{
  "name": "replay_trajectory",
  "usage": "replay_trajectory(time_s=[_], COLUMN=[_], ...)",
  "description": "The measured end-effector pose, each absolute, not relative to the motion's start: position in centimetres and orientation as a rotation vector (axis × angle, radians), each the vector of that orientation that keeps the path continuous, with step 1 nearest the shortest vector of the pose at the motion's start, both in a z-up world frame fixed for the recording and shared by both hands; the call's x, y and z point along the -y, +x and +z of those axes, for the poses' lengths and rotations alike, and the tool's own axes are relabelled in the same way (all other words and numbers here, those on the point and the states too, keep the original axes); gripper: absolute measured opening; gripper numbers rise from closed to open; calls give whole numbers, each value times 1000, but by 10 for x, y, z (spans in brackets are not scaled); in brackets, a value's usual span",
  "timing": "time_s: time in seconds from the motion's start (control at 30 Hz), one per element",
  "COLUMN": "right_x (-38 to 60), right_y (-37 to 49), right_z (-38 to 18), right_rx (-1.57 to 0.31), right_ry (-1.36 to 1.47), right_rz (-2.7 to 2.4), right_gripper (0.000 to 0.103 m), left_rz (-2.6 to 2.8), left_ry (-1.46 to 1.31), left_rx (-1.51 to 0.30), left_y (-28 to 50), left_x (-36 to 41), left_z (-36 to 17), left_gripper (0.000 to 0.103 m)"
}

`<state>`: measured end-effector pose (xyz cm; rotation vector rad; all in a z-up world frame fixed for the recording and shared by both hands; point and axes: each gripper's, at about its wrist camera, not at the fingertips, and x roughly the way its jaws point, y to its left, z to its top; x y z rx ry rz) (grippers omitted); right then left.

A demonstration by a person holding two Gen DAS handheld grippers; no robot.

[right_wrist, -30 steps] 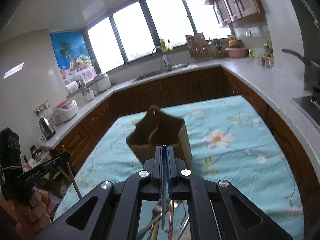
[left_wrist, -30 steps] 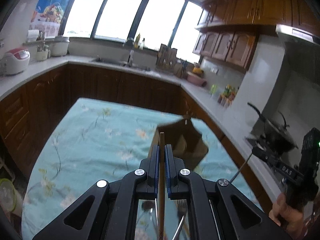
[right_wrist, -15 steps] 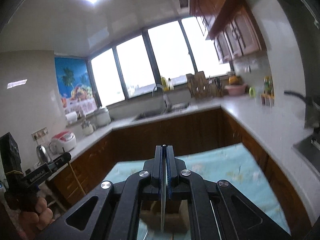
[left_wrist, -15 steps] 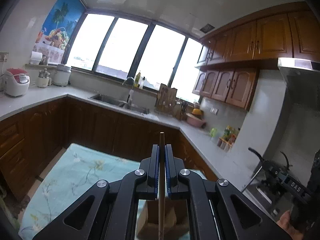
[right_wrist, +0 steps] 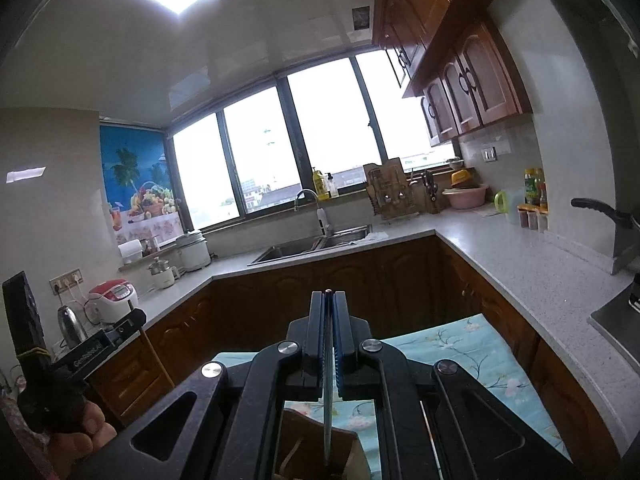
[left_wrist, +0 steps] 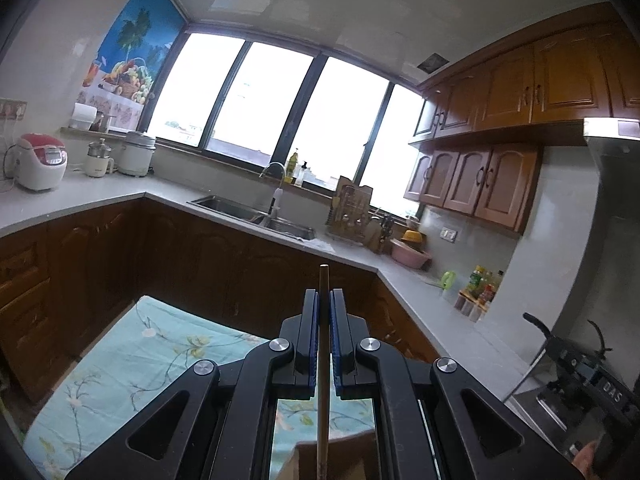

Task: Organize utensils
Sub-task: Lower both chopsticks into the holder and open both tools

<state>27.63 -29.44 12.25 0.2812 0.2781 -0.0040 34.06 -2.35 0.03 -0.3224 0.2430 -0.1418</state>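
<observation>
Left wrist view: the left gripper (left_wrist: pixel 324 300) points level toward the kitchen windows, its fingers pinching a wooden chopstick (left_wrist: pixel 322 364) whose lower end is cut off at the frame edge above the brown holder (left_wrist: pixel 332 462), itself barely visible. Right wrist view: the right gripper (right_wrist: pixel 328 304) pinches a thin metal utensil (right_wrist: pixel 328 392), its type unclear, reaching down to the holder (right_wrist: pixel 316 454) on the floral worktop (right_wrist: pixel 460 356).

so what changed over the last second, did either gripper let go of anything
No release. Both views tipped upward: the wooden holder slid to the bottom edge. The left gripper stays shut on the wooden chopstick, the right gripper on the metal utensil.
</observation>
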Motion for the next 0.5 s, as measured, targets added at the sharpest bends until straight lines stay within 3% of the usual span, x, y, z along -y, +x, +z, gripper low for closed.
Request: replay_trajectory(time_s=[0.5], right_x=[301], right_y=[302], right_z=[63], right_rx=[-374], right_ry=[329], right_rz=[-3], right_gripper=[4], left_rz=[-119], left_ry=[-344], left_rx=[-320], left_y=[386], left_x=[35], left_z=[-29], left_gripper=[4])
